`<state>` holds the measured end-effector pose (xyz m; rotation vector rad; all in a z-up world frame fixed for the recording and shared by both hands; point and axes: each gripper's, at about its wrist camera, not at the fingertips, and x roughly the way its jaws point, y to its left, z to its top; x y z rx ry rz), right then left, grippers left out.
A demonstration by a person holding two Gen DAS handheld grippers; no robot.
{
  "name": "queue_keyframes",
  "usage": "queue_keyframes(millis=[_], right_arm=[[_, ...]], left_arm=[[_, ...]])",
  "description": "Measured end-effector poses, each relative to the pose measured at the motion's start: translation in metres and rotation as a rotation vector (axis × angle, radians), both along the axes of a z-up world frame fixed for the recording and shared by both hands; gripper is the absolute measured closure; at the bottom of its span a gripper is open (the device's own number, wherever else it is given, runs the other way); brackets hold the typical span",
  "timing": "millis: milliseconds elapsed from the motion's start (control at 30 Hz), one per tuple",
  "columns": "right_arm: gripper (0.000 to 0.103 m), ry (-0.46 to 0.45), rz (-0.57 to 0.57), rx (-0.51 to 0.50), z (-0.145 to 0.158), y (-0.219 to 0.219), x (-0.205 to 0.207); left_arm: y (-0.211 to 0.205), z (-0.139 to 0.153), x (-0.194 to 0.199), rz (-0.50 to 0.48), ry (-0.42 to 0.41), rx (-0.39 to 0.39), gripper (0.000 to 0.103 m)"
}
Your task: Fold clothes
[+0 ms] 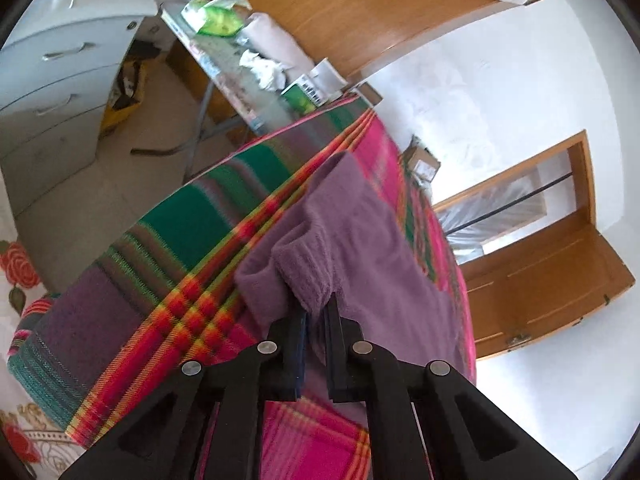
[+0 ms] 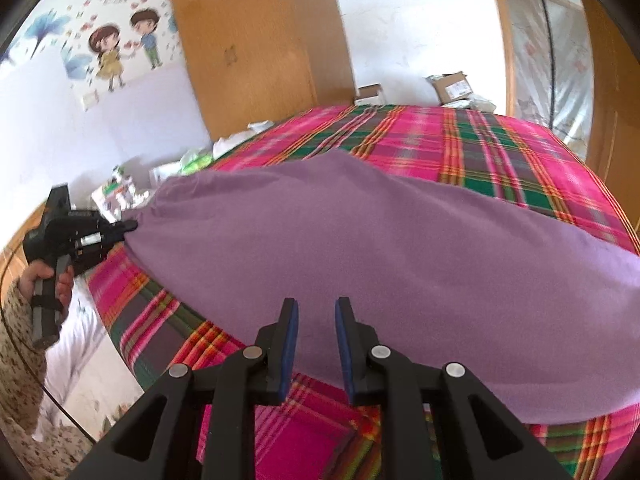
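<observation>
Left gripper [image 1: 318,320]: fingers clenched on a bunched edge of the purple garment [image 1: 360,232], a ribbed hem or cuff by the look of it. Cloth rises out of the pinch and trails away ahead of the fingers across the bed.

Right gripper [image 2: 317,320]: fingers released, a clear gap between the blue pads, nothing in them. They hover just over the near edge of the same purple garment [image 2: 360,248]; contact cannot be told.

Beyond the right fingers the garment spreads wide over the plaid blanket [image 2: 480,148] on the bed. Far to their left the left gripper [image 2: 130,225] pulls one corner into a taut point, held by a hand [image 2: 48,280] in a patterned sleeve.

Further off: a wooden wardrobe [image 2: 260,40], cardboard boxes [image 2: 452,86] past the bed's far edge, a wall sticker of two children [image 2: 124,48]. From the left view, a cluttered surface [image 1: 240,76] and grey drawers [image 1: 60,80] lie beyond the bed.

Step in hand, as judged: one edge is lifted or stretched while the free gripper lines up on the near edge. Whether this is spreading flat or carrying a fold over cannot be settled. Next move likely calls for the right fingers to close on the near edge, level with the left's hold, keeping the cloth taut and unwrinkled.
</observation>
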<state>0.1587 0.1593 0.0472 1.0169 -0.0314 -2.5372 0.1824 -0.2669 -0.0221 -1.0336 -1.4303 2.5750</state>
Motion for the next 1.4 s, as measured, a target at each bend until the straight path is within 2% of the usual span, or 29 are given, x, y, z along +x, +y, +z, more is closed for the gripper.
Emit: queue_keyframes(millis=[100, 300, 400, 500, 600, 700, 833, 900, 1033, 1100, 1233, 1400], right_arm=[[0.083, -0.008, 0.004, 0.037, -0.008, -0.007, 0.0], [0.083, 0.0, -0.022, 0.02, -0.01, 0.003, 0.006], [0.083, 0.016, -0.153, 0.049, -0.01, 0.034, 0.012], [0.083, 0.024, -0.271, 0.094, -0.009, 0.07, 0.021], [0.088, 0.025, -0.352, 0.092, -0.009, 0.106, 0.033], [0.086, 0.034, -0.455, 0.131, -0.007, 0.136, 0.044], [0.085, 0.027, -0.597, 0.15, -0.004, 0.179, 0.06], [0.085, 0.02, -0.672, 0.188, -0.002, 0.198, 0.066], [0.085, 0.065, -0.703, 0.194, 0.009, 0.218, 0.066], [0.085, 0.062, -0.678, 0.199, 0.008, 0.221, 0.054], [0.085, 0.016, -0.634, 0.22, 0.001, 0.224, 0.029], [0.084, 0.011, -0.685, 0.204, -0.005, 0.248, 0.044]], left_arm=[[-0.002, 0.0, 0.0, -0.006, 0.006, 0.0, 0.095], [0.0, 0.005, 0.002, -0.014, 0.004, -0.025, 0.094], [0.001, 0.008, 0.003, -0.016, 0.003, -0.043, 0.092], [0.003, 0.013, 0.005, -0.017, 0.003, -0.064, 0.083], [0.005, 0.023, 0.009, -0.014, 0.008, -0.096, 0.068], [0.003, 0.031, 0.016, 0.024, -0.008, -0.14, 0.052], [0.001, 0.043, 0.026, 0.077, -0.012, -0.207, 0.051], [-0.001, 0.052, 0.033, 0.101, 0.021, -0.204, 0.05], [-0.006, 0.073, 0.044, 0.171, 0.086, -0.222, 0.051], [0.001, 0.082, 0.041, 0.152, 0.106, -0.223, 0.05], [0.036, 0.095, 0.023, 0.026, 0.13, -0.278, 0.05], [0.079, 0.1, -0.005, -0.125, 0.149, -0.305, 0.05]])
